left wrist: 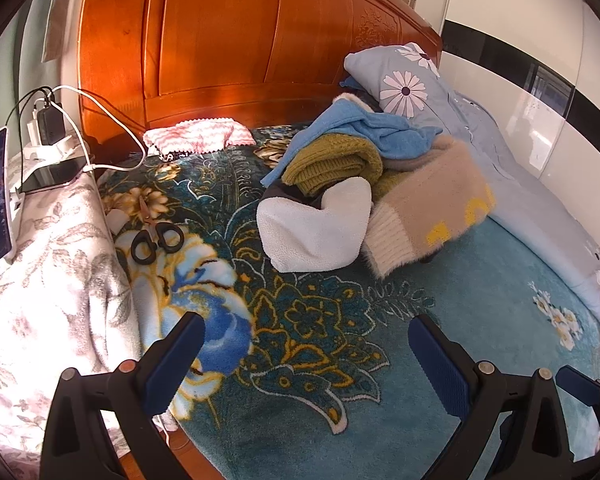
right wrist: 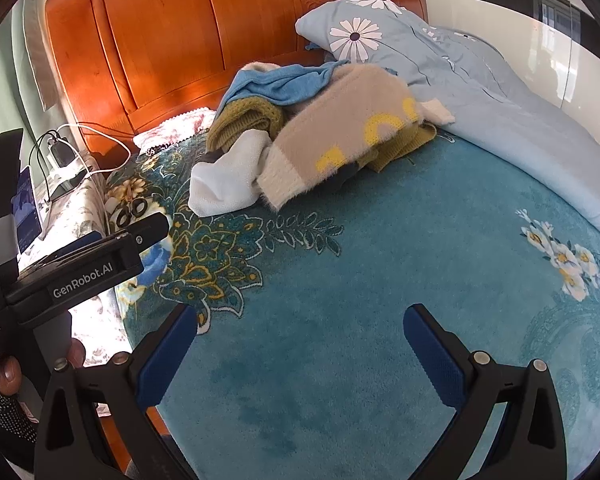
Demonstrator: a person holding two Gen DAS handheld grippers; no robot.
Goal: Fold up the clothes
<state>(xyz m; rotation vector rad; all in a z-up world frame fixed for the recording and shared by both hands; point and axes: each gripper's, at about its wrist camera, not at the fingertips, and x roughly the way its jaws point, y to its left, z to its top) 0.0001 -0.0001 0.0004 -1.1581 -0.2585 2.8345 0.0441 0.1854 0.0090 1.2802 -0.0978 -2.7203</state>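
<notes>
The left gripper (left wrist: pixel 306 334) and the right gripper (right wrist: pixel 300 326) both hover over the teal bed blanket (right wrist: pixel 340 340), fingers spread wide and empty. The heap of clothes (left wrist: pixel 364 184) lies at twelve o'clock, near the headboard (left wrist: pixel 220 40); scissors (left wrist: pixel 156 238) rest at ten o'clock

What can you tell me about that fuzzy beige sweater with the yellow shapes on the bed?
The beige sweater looks soft and fuzzy, with yellow shapes knitted in and a cream ribbed band at its near end. It lies crumpled, not folded, on the heap of clothes on the teal blanket, draped over an olive knit, with a white fleece piece against its near left side and a blue garment behind. Neither gripper touches it.
</notes>
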